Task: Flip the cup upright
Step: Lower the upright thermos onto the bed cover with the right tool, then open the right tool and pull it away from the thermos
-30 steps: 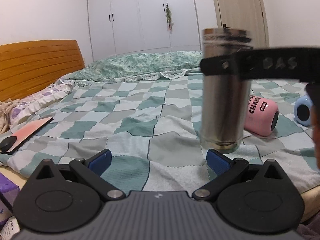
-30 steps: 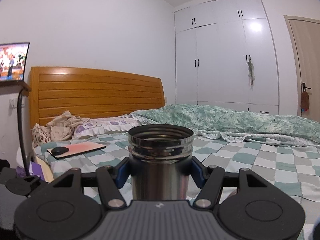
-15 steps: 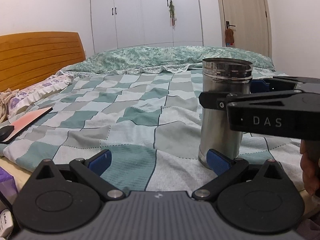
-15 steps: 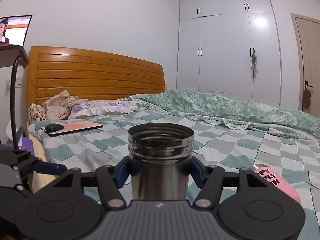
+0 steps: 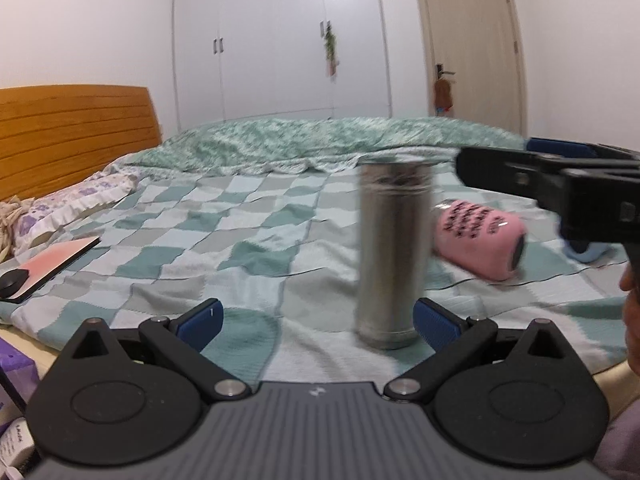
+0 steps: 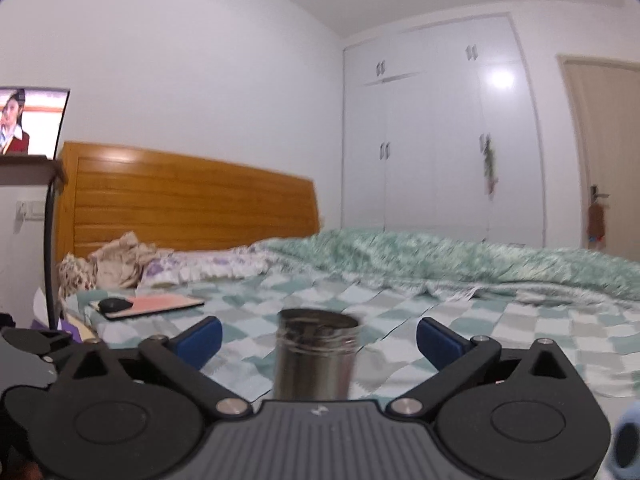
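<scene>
Seen from the left claw (image 5: 316, 318), a red pad (image 5: 54, 262) with a black mouse (image 5: 11, 280) on it lies well off to its left near the bed's edge, and the checked blanket (image 5: 192, 248) spreads ahead of it. The left claw's blue fingers (image 5: 200, 318) are spread wide and hold nothing. The steel cup (image 5: 394, 252) stands upright on the blanket, mouth up, just ahead of the right-hand finger and apart from it. A pink mug (image 5: 480, 240) lies on its side just beyond the cup, to the right. The right claw (image 5: 532, 160) reaches in from the far right, above the pink mug. From its own camera the right claw (image 6: 318, 340) is also wide open, with the cup (image 6: 316, 354) standing between its fingers, touching neither.
</scene>
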`<state>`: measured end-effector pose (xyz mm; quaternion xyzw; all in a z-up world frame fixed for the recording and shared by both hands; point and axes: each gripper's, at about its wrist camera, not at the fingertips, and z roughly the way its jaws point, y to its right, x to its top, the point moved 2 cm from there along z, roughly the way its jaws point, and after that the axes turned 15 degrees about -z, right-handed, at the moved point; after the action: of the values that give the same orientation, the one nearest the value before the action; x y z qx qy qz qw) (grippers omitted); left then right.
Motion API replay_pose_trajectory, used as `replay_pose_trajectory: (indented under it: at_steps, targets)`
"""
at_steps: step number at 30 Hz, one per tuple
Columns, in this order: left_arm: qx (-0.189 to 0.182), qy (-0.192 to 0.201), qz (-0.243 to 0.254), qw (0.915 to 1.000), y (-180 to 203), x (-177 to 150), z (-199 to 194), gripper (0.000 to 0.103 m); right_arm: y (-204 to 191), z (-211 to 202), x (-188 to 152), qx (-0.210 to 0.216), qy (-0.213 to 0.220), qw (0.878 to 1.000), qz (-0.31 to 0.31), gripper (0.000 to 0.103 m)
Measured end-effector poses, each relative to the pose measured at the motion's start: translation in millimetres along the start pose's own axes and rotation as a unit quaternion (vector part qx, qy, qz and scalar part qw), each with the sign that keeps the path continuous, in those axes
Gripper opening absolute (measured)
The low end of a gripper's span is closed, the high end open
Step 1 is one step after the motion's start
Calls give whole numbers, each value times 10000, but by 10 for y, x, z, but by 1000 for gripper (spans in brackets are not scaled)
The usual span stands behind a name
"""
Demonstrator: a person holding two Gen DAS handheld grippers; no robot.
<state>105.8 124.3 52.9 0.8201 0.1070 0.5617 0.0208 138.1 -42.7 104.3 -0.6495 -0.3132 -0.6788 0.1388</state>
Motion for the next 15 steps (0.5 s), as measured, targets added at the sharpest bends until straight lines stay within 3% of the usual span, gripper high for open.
replay_pose_trajectory:
  at_steps: [9, 15]
  targets:
    - [-680, 145, -97, 9975, 632, -230, -319, 103, 388, -1130, -325, -1004, -234, 9947, -60, 103]
    - [-820, 322, -197, 9959, 993, -547, -411, 103, 543, -1691, -707, -1783, -542, 9824, -126, 103]
